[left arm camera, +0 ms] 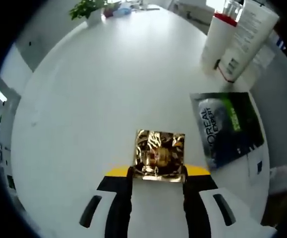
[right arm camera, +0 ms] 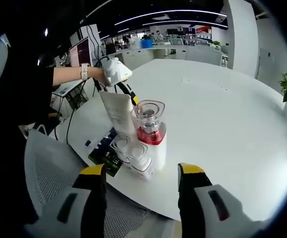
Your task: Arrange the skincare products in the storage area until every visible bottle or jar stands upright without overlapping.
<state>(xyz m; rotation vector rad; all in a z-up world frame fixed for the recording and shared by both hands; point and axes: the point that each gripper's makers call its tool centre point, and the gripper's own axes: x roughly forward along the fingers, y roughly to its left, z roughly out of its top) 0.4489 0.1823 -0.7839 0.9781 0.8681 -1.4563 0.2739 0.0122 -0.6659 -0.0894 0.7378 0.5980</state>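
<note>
On white table (left arm camera: 84, 99), gold box (left arm camera: 159, 156) clamped by left hand-held gripper (left arm camera: 158, 173)

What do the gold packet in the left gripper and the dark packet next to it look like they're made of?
The gold packet, held between the left gripper jaws, looks like thin metallic foil: crinkled, with mirror-like glints. The dark packet lying flat on the white table looks like glossy printed plastic or laminated film, judging by its smooth sheen, though coated paper is possible.
</note>
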